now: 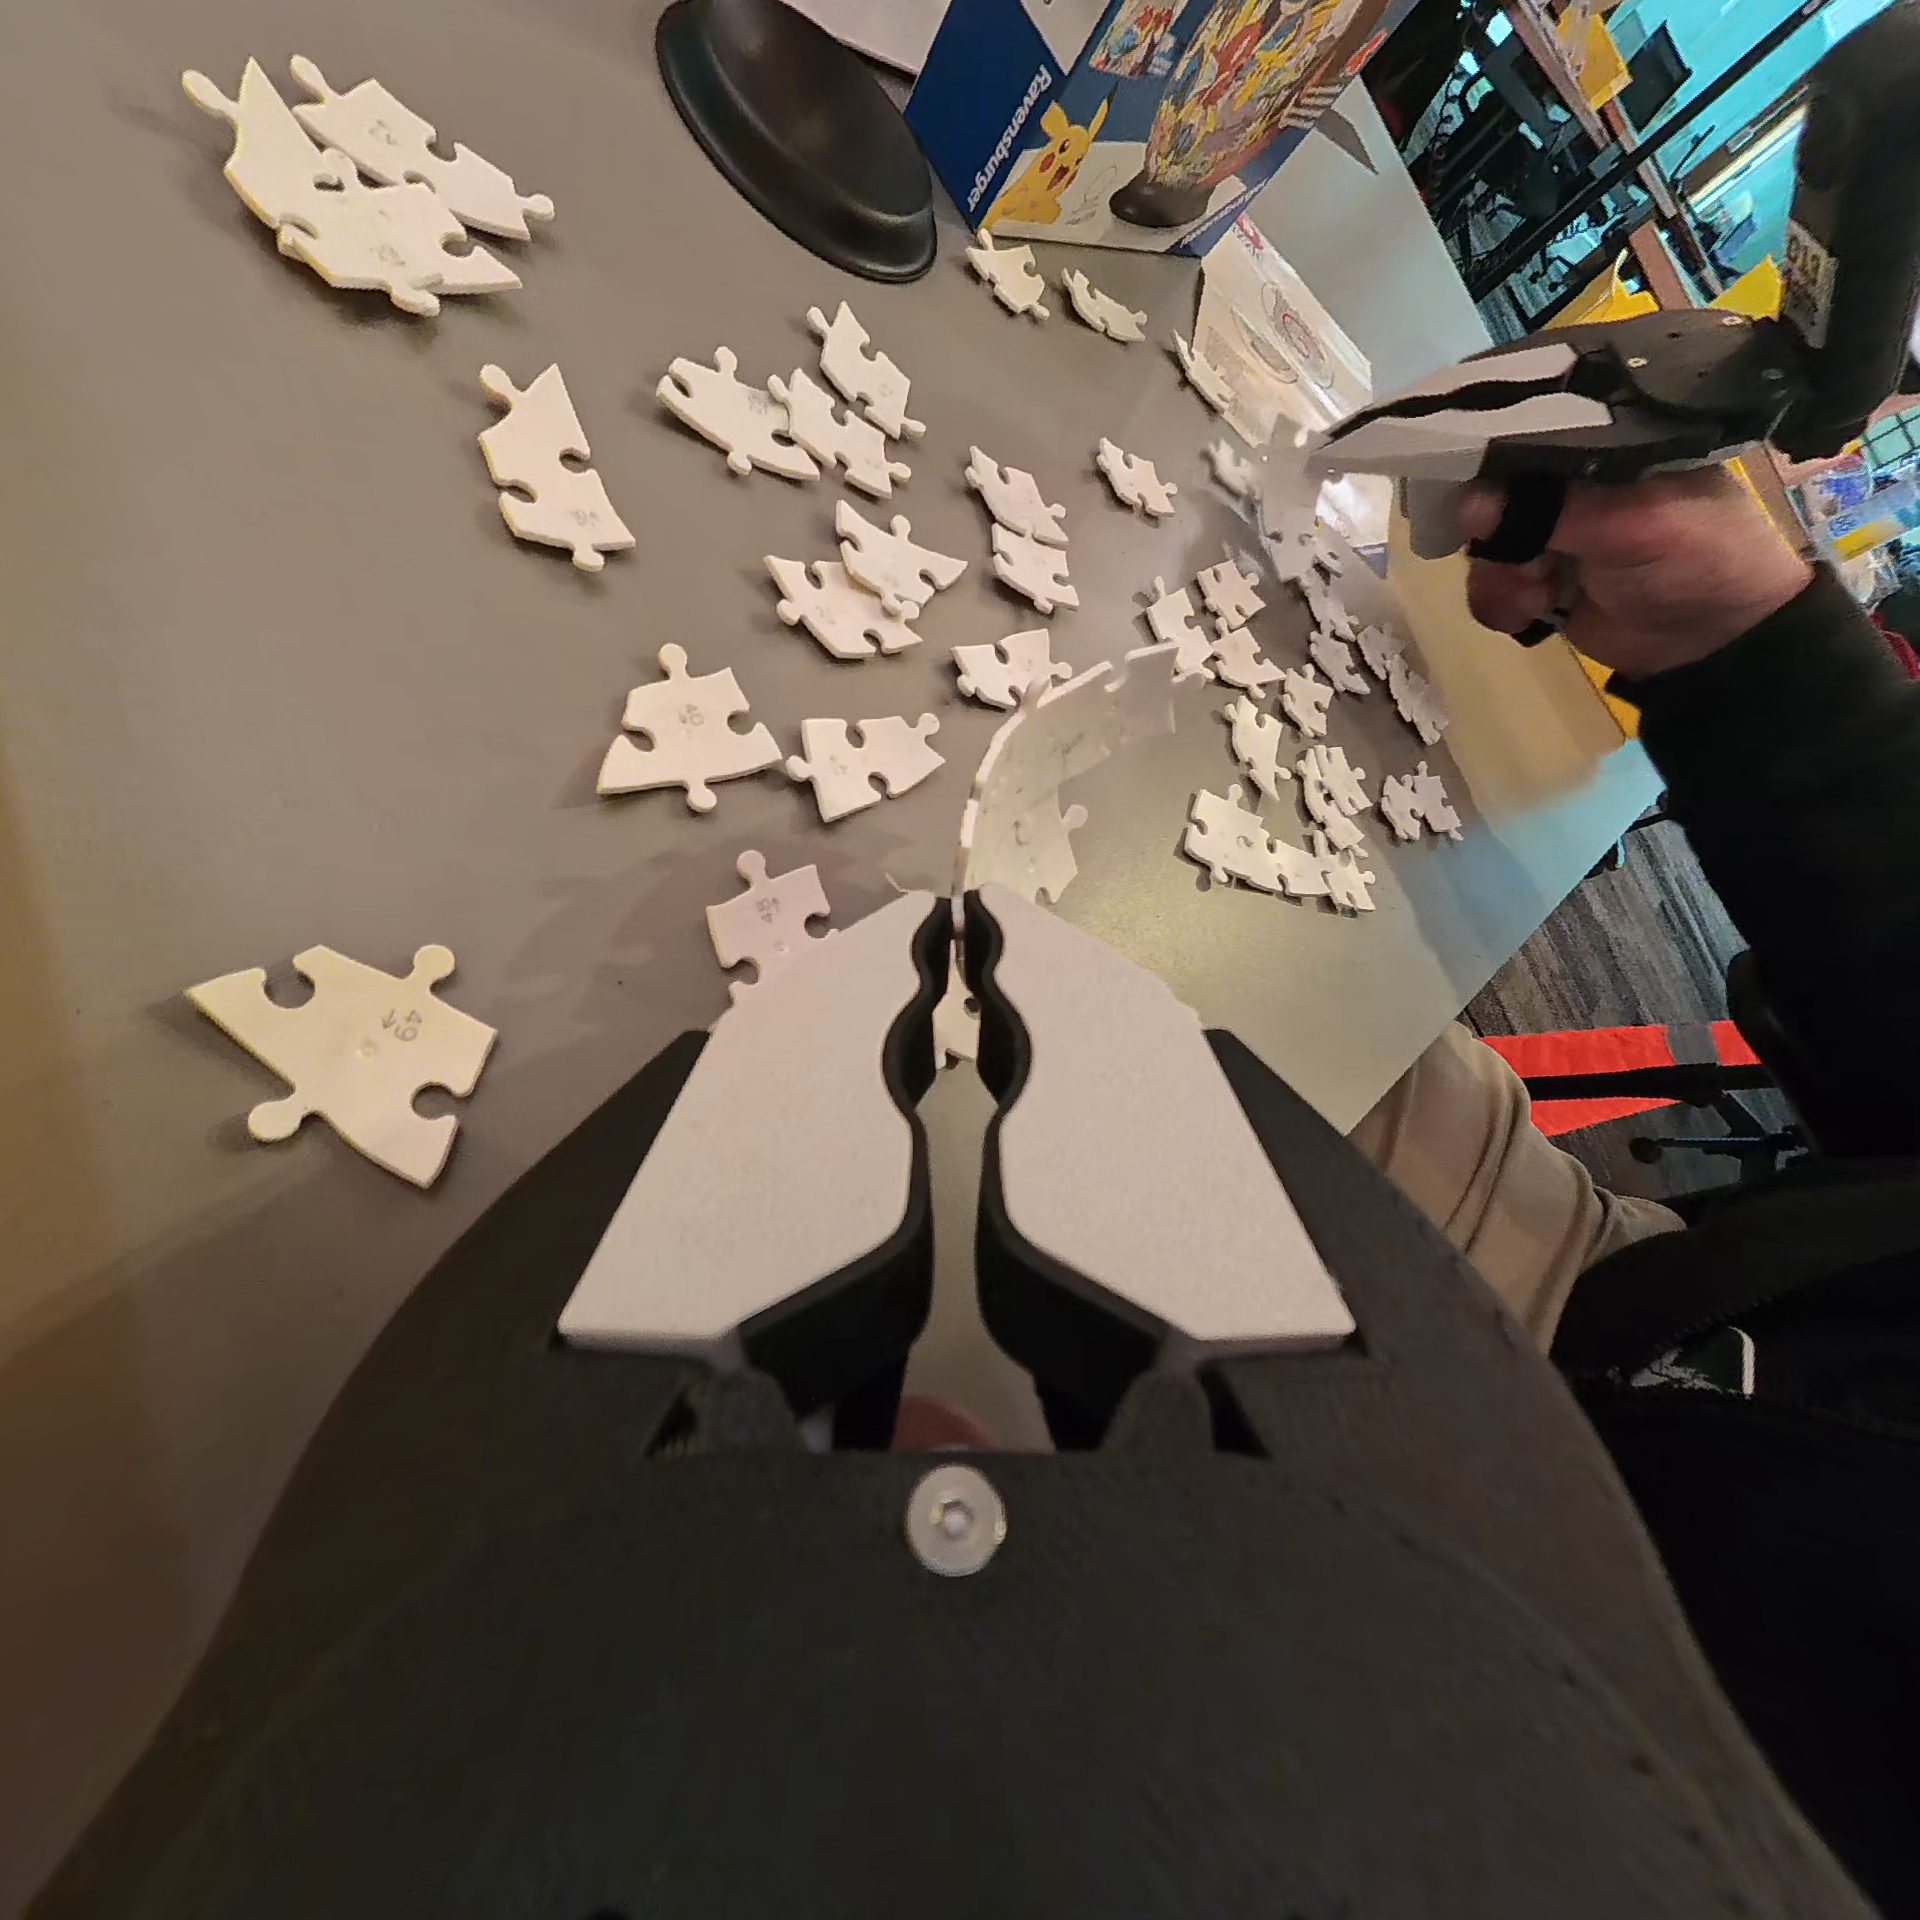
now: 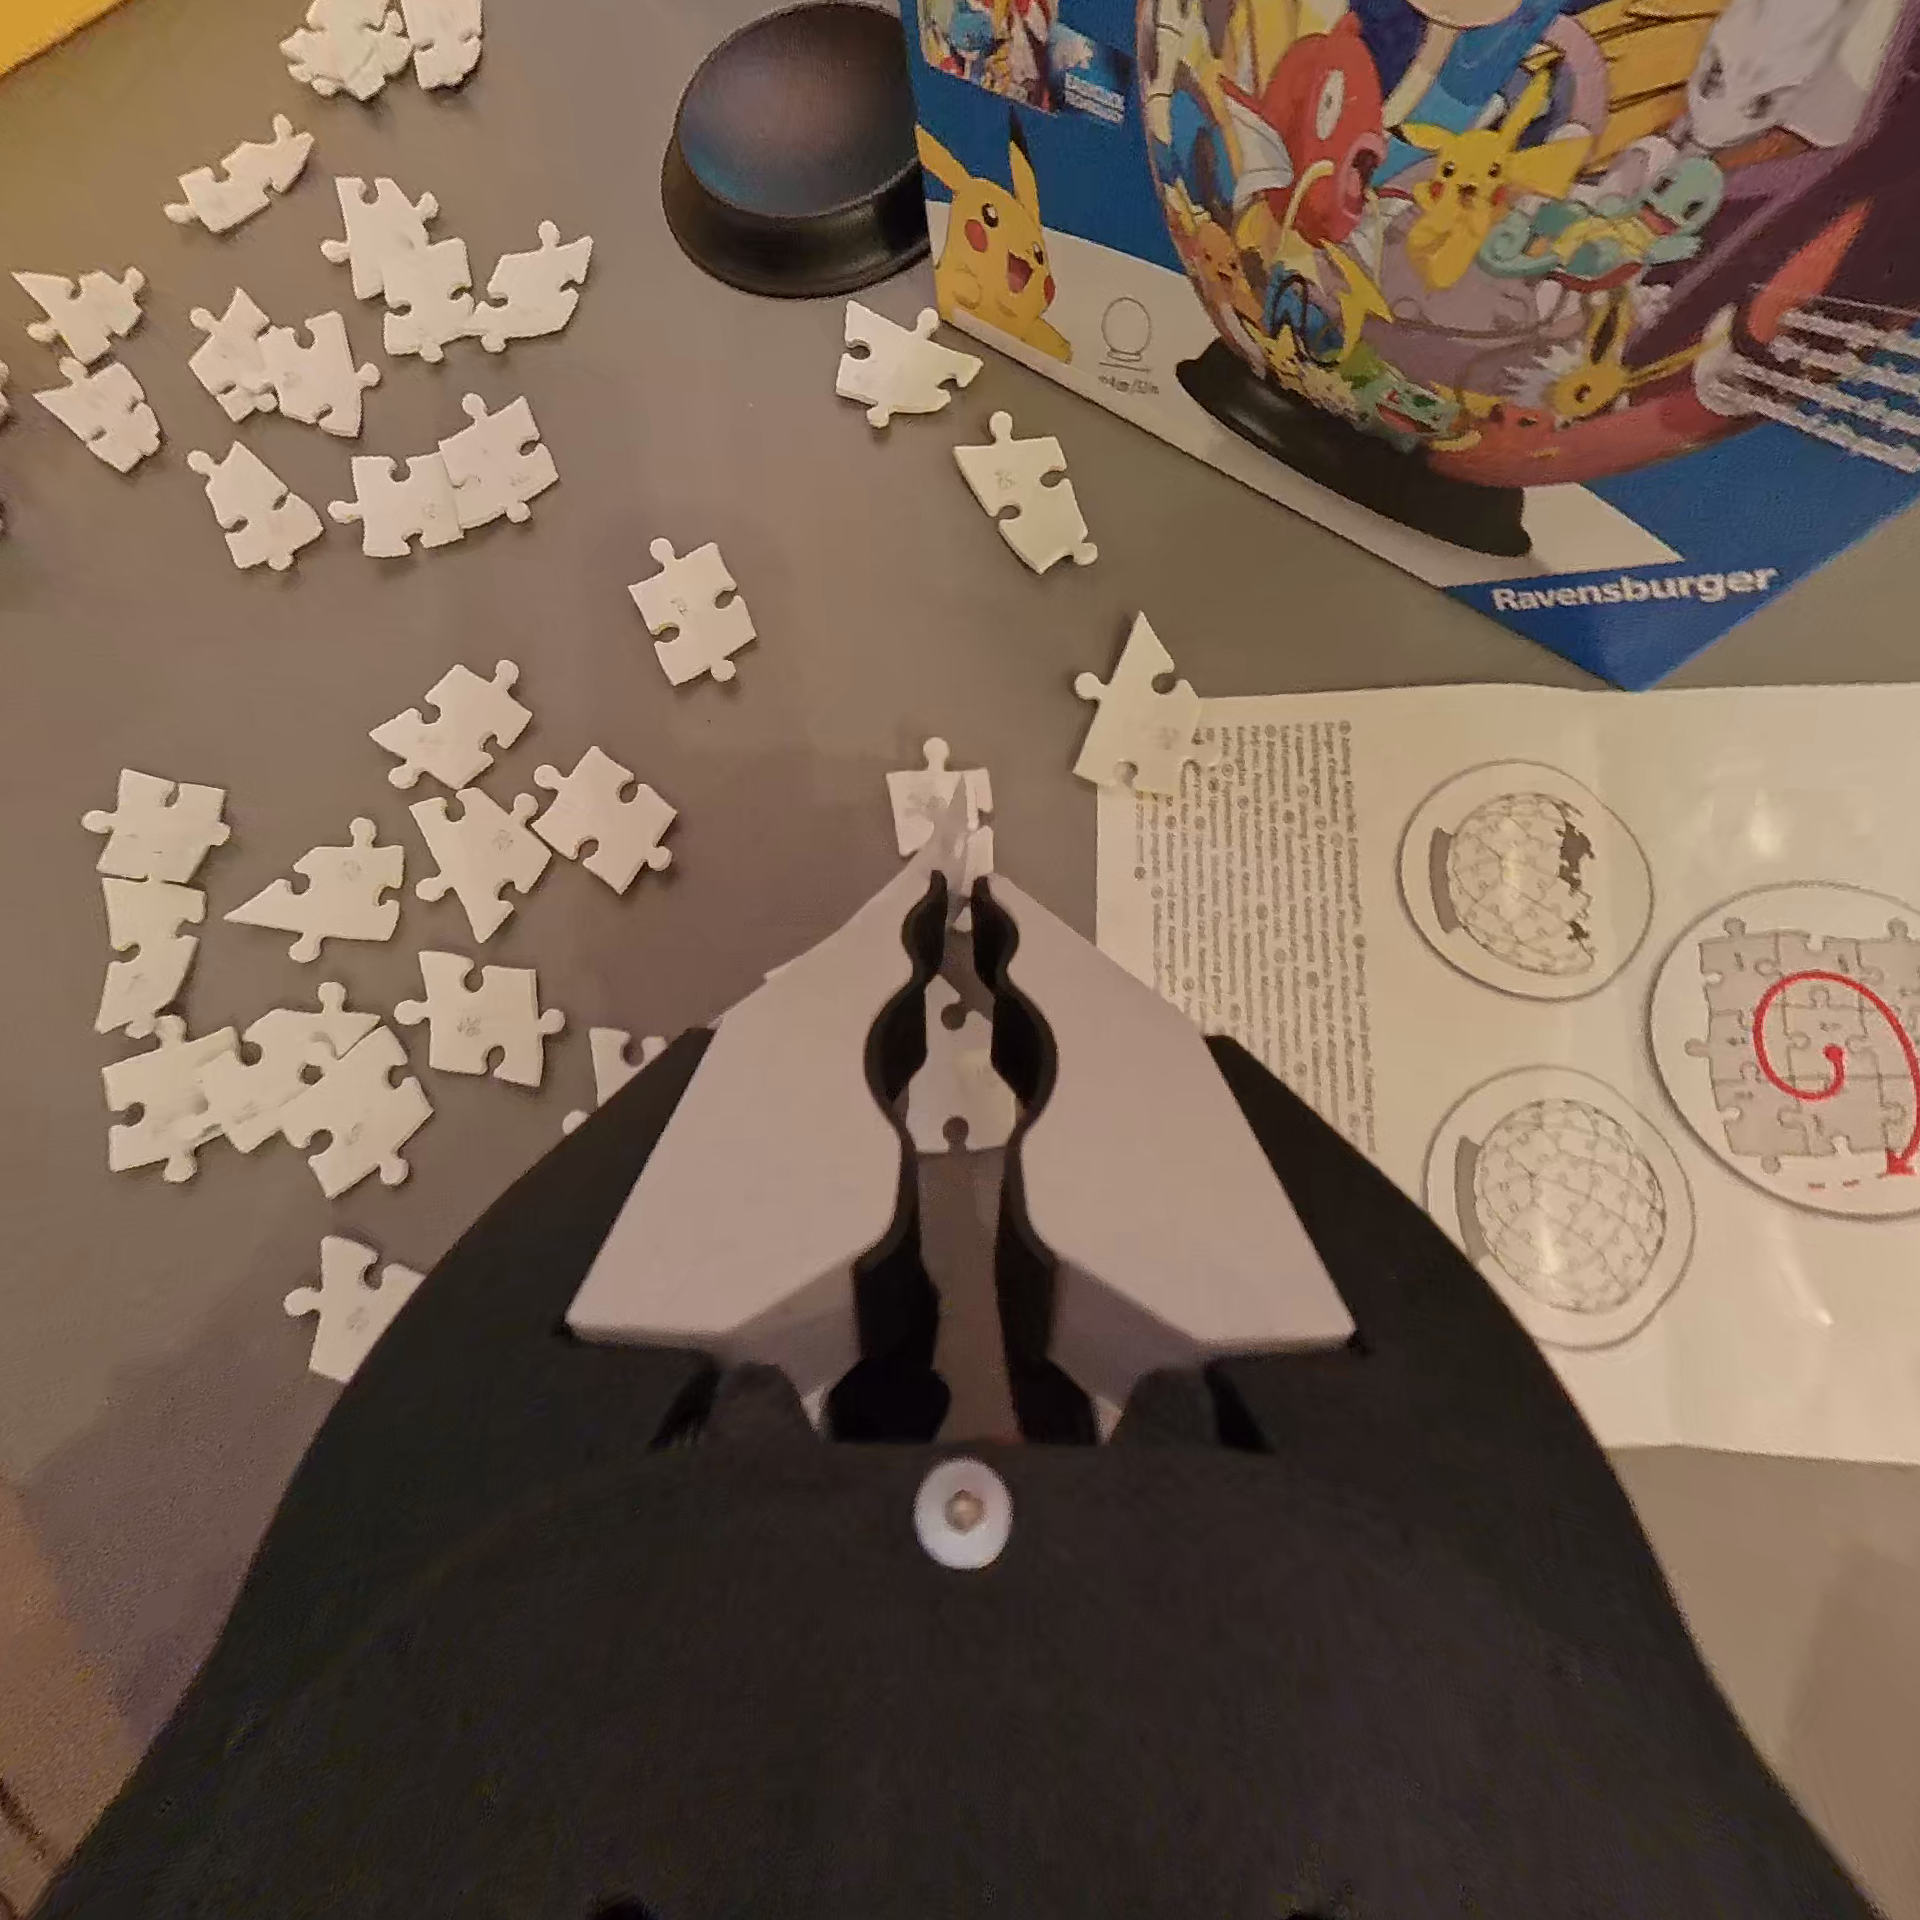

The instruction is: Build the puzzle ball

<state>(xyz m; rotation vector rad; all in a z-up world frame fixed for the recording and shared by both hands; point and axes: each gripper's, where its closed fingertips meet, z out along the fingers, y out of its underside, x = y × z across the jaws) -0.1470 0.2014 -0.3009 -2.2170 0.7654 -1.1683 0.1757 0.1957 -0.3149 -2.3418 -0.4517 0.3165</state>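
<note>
Many white curved puzzle pieces [image 1: 852, 582] lie face down on the grey table [image 1: 260, 644]. My left gripper [image 1: 958, 914] is shut on the edge of a curved joined section of pieces [image 1: 1049, 769], held above the table. My right gripper [image 2: 961, 894] is shut on a single white piece [image 2: 945, 816], held edge-on above the table. In the left wrist view the right gripper [image 1: 1325, 447], in a person's hand, holds its piece [image 1: 1288, 509] up at the far right. Loose pieces [image 2: 312, 914] spread to the left in the right wrist view.
A black round stand [image 2: 790, 187] sits at the back, also in the left wrist view [image 1: 800, 145]. A colourful puzzle box [image 2: 1403, 260] stands beside it. A printed instruction sheet [image 2: 1558, 1039] lies to the right. The table edge [image 1: 1507, 966] runs on the right. My right fingertips sit around 35 cm from my left ones.
</note>
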